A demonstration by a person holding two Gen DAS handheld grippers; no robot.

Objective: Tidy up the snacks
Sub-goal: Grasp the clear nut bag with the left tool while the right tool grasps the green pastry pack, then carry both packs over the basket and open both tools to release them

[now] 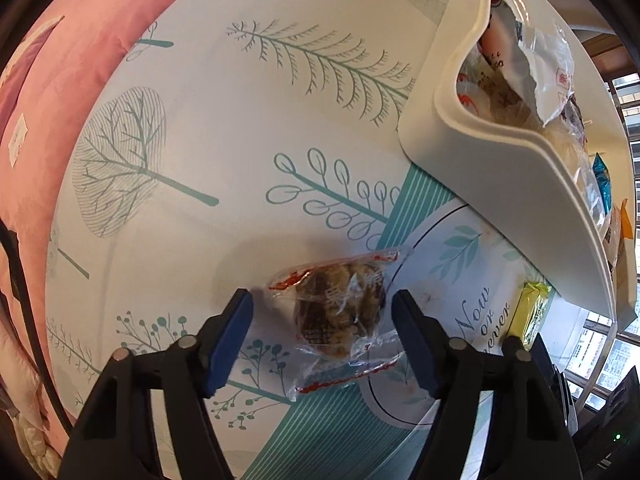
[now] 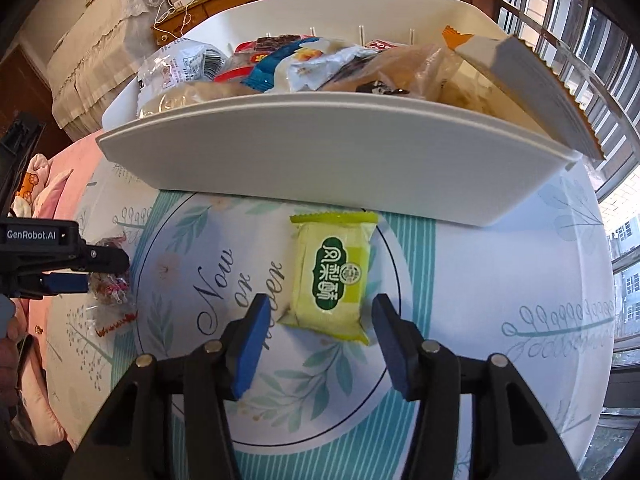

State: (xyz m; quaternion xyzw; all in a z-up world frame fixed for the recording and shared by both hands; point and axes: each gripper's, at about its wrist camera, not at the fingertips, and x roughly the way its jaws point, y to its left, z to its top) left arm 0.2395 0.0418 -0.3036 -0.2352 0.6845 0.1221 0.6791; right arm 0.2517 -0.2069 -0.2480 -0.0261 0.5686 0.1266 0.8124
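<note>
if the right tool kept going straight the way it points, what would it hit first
Most likely the yellow-green snack packet, which lies between the right tool's open fingers on the printed tablecloth; depth is unclear.

Snack pkt (image 2: 334,276) before full bin (image 2: 304,168), wrapped pastry (image 2: 112,286) to its left, on tablecloth (image 2: 480,280)

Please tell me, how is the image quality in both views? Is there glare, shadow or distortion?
Left wrist view: strong fisheye bending, dark corners, a soft shadow beside the clear-wrapped snack. Right wrist view: sharp focus on the yellow packet, the white bin curved by the lens, overexposed windows at right.
</note>
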